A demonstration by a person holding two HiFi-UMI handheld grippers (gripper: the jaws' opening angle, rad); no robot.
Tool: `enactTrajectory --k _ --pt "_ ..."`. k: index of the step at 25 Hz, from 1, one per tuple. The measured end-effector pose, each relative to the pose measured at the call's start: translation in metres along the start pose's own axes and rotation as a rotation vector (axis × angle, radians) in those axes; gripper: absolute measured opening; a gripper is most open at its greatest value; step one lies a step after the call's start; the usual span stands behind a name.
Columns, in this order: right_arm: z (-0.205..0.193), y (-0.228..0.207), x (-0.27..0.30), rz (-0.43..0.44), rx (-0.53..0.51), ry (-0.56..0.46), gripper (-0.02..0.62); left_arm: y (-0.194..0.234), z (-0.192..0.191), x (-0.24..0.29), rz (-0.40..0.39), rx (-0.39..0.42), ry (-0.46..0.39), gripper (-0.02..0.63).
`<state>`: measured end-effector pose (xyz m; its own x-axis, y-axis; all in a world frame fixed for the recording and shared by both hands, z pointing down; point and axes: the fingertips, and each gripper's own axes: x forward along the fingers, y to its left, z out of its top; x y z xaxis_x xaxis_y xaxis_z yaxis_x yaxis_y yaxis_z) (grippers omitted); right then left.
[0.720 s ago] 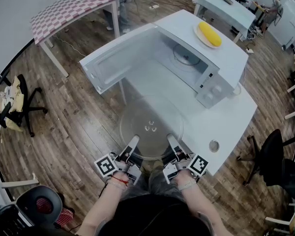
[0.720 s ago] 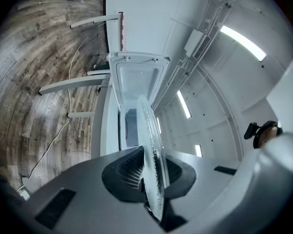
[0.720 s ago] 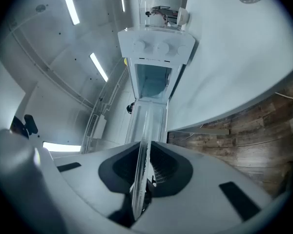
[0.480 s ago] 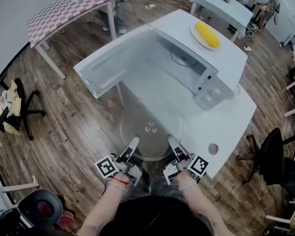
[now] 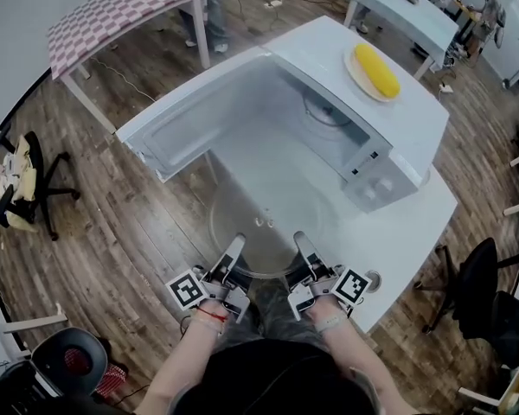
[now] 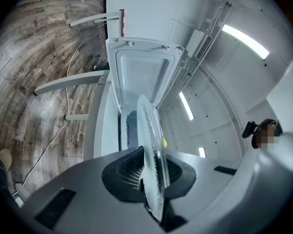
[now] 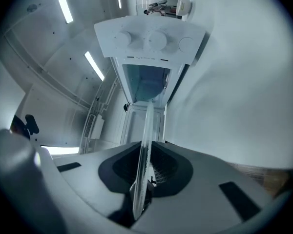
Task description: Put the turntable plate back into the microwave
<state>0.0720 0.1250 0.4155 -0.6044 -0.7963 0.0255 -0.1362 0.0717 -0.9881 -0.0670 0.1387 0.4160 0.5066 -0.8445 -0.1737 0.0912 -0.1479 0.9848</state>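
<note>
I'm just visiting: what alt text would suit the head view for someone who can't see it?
Seen from above, a person holds a clear glass turntable plate by its near edge with a left claw and a right claw, in front of a white microwave whose door stands open.

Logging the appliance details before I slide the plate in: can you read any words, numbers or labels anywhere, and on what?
No text can be read in any view.
Microwave control panel: faint marks along its lower edge, too small and blurred to read.
Square markers on the left gripper and right gripper: black-and-white patterns only, no letters.
Turntable plate: no print visible.
</note>
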Motion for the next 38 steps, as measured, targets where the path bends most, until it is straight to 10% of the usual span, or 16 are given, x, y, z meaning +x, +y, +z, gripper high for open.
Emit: enactTrajectory --k 38 --pt "0.089 -0.044 0.064 -0.031 0.028 -0.019 0.048 0.048 0.025 0.103 0.034 0.031 -0.038 0.038"
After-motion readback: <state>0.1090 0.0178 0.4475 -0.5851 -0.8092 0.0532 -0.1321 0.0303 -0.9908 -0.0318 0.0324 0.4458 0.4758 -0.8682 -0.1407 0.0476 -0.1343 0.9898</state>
